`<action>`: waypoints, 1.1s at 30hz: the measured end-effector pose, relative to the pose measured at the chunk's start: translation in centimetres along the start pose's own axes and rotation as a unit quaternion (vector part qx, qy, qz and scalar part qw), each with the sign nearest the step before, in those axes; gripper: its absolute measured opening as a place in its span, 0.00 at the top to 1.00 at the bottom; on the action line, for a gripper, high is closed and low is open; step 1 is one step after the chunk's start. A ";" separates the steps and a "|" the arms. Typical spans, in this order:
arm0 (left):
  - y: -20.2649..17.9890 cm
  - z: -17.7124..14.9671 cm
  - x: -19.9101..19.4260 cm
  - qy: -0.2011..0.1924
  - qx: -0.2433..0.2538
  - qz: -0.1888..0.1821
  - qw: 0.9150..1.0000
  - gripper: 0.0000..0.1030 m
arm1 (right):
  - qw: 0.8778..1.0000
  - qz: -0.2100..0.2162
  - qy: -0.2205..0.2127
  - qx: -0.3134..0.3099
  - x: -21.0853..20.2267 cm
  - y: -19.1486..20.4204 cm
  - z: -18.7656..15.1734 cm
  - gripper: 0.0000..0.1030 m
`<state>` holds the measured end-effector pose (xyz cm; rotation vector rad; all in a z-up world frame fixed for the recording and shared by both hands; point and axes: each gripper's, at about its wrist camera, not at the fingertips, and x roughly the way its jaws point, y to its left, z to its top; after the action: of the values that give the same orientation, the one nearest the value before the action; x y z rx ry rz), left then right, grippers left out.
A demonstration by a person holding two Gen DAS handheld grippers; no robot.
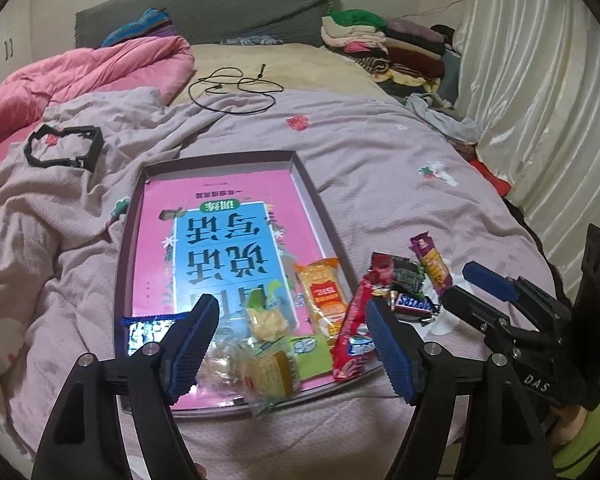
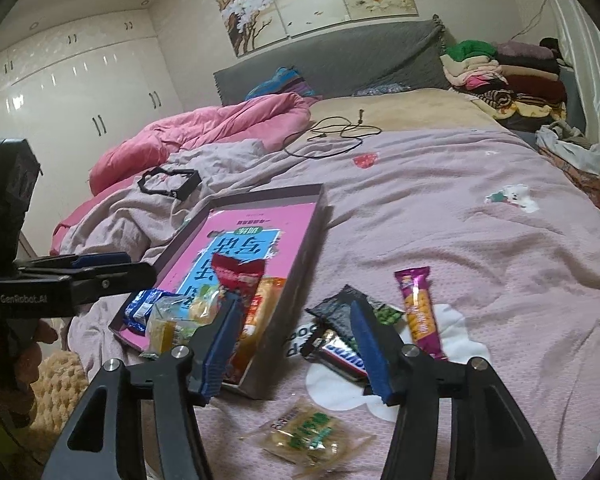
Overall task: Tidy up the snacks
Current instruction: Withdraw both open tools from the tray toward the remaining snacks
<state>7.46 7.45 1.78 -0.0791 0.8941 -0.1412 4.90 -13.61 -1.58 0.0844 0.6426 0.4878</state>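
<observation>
A shallow box lid point(image 1: 220, 159) point(image 2: 300, 248) lies on the bed with a pink book inside. In it are several snacks: a blue packet point(image 1: 148, 330), yellow-green packets point(image 1: 272, 356), an orange packet point(image 1: 324, 292) and a red packet point(image 1: 356, 328) leaning over its right edge. On the sheet to the right lie a Snickers bar point(image 2: 344, 354), a dark packet point(image 2: 336, 308), a purple packet point(image 2: 418, 312) and a clear green packet point(image 2: 304, 432). My left gripper point(image 1: 292, 344) is open above the lid's near end. My right gripper point(image 2: 296, 344) is open above the lid's edge and the Snickers bar.
The bed has a mauve sheet point(image 2: 460, 220), a pink quilt point(image 1: 80, 76), a black cable point(image 1: 236, 88) and a black plastic frame point(image 1: 64, 146). Folded clothes point(image 2: 508, 76) are piled at the headboard. A curtain point(image 1: 540, 100) hangs to the right, wardrobes point(image 2: 68, 92) to the left.
</observation>
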 end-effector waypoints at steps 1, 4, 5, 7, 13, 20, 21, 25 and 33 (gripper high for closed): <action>-0.3 0.0 -0.1 -0.001 0.002 -0.002 1.000 0.25 | 1.000 -0.002 -0.001 0.002 -0.1 -0.2 0.0 0.42; -1.1 0.0 -0.5 -0.002 0.012 -0.008 1.000 0.25 | 1.000 -0.009 -0.005 0.008 -0.6 -1.0 0.2 0.41; -1.4 0.0 -0.5 -0.001 0.015 -0.010 1.000 0.25 | 1.000 -0.012 -0.007 0.011 -0.8 -1.4 0.2 0.41; -2.0 0.0 -0.6 -0.001 0.022 -0.014 1.000 0.25 | 1.000 -0.016 -0.009 0.013 -1.0 -1.8 0.3 0.41; -3.9 -0.2 -0.8 0.002 0.045 -0.025 0.999 0.25 | 0.999 -0.032 -0.015 0.017 -1.8 -3.3 0.6 0.41; -6.0 -0.7 -0.6 0.011 0.074 -0.033 0.997 0.25 | 0.998 -0.043 -0.015 0.032 -2.2 -4.9 0.7 0.41; -6.2 -0.8 -0.5 0.012 0.077 -0.032 0.996 0.25 | 0.998 -0.045 -0.014 0.032 -2.2 -5.0 0.6 0.41; -7.3 -1.4 0.0 0.023 0.090 -0.037 0.995 0.25 | 0.998 -0.050 -0.009 0.034 -2.1 -5.6 0.4 0.41; -9.4 -2.4 1.3 0.048 0.109 -0.050 0.992 0.25 | 0.998 -0.049 -0.005 0.039 -1.7 -6.3 0.3 0.41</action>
<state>5.55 -2.02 0.44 0.0875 0.9653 -0.3370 6.48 -19.98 -1.78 0.1288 0.6528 0.3664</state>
